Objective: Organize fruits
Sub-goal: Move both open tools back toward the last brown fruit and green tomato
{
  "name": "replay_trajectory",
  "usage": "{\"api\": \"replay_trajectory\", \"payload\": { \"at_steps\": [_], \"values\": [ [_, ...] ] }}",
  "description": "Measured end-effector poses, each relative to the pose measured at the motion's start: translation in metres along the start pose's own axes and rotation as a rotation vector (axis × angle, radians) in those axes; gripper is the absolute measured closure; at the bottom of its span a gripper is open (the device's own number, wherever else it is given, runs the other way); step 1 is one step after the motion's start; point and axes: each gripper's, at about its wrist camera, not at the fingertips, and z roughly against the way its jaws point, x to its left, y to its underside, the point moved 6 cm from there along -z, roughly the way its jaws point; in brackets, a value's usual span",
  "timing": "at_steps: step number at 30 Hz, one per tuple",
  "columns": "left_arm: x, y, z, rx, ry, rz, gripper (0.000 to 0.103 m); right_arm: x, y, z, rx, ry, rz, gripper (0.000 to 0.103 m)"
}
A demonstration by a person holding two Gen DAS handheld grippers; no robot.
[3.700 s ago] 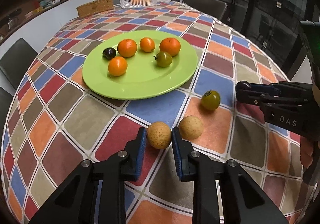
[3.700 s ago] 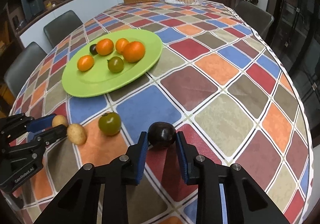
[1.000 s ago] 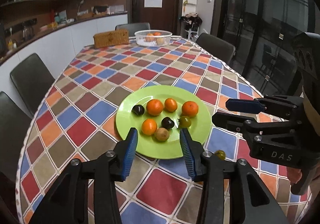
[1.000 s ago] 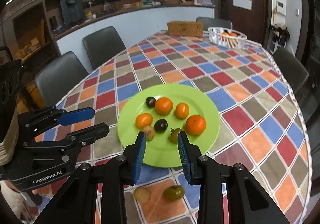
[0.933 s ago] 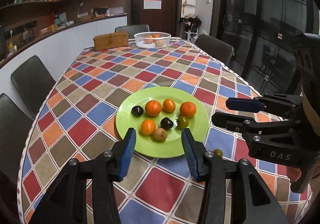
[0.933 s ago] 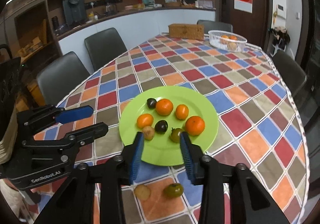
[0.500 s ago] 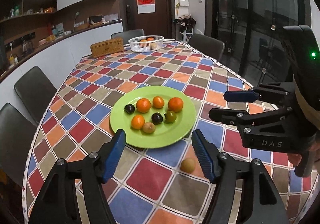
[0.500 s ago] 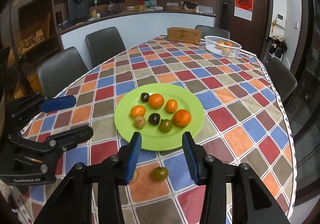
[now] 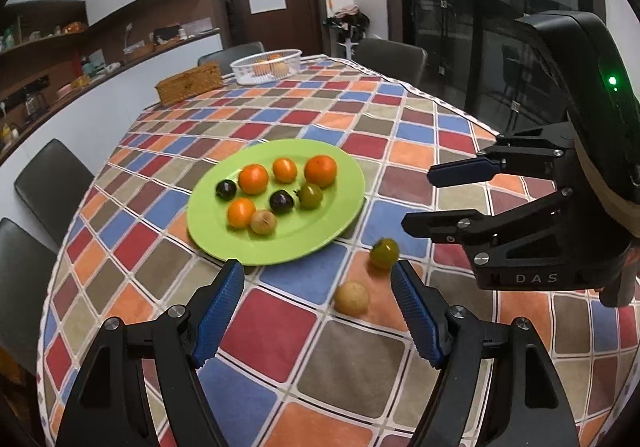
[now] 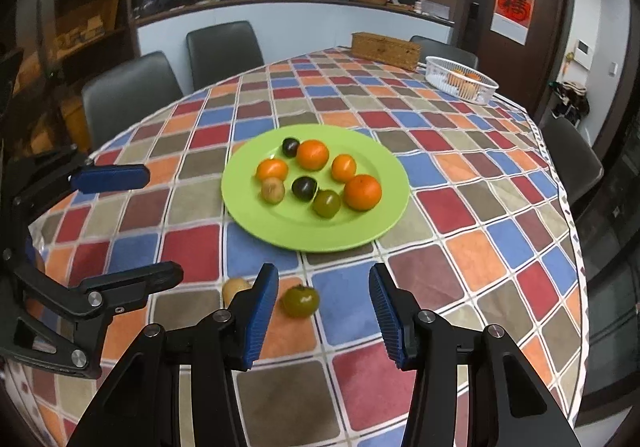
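left claw (image 9: 316,311) wide, empty | right claw (image 10: 322,311) wide, empty | round glossy plate (image 9: 336,223) (green)

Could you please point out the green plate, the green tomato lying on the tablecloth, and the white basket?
Green plate (image 9: 320,235), left wrist view, bare part near its front rim.
Green tomato (image 10: 301,301), right wrist view, middle of the fruit.
White basket (image 10: 476,92), right wrist view, its front wall.

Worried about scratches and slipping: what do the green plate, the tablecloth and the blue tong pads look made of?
Plate: smooth, slightly glossy, probably plastic or melamine, going by its soft sheen. Tablecloth: matte, faintly napped fabric. Pads: ribbed blue, likely rubber.
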Motion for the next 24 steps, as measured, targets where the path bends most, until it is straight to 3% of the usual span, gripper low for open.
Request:
{"api": "replay_trajectory", "payload": {
  "at_steps": [14,24],
  "values": [
    [-0.008,0.02,-0.033,0.06,0.077,-0.032,0.028,0.006,0.025,-0.036,0.099,-0.05,0.035,0.055],
    [-0.013,0.029,-0.053,0.108,0.128,-0.086,0.044,0.007,0.03,-0.056,0.144,-0.057,0.05,0.06]
  ]
}}
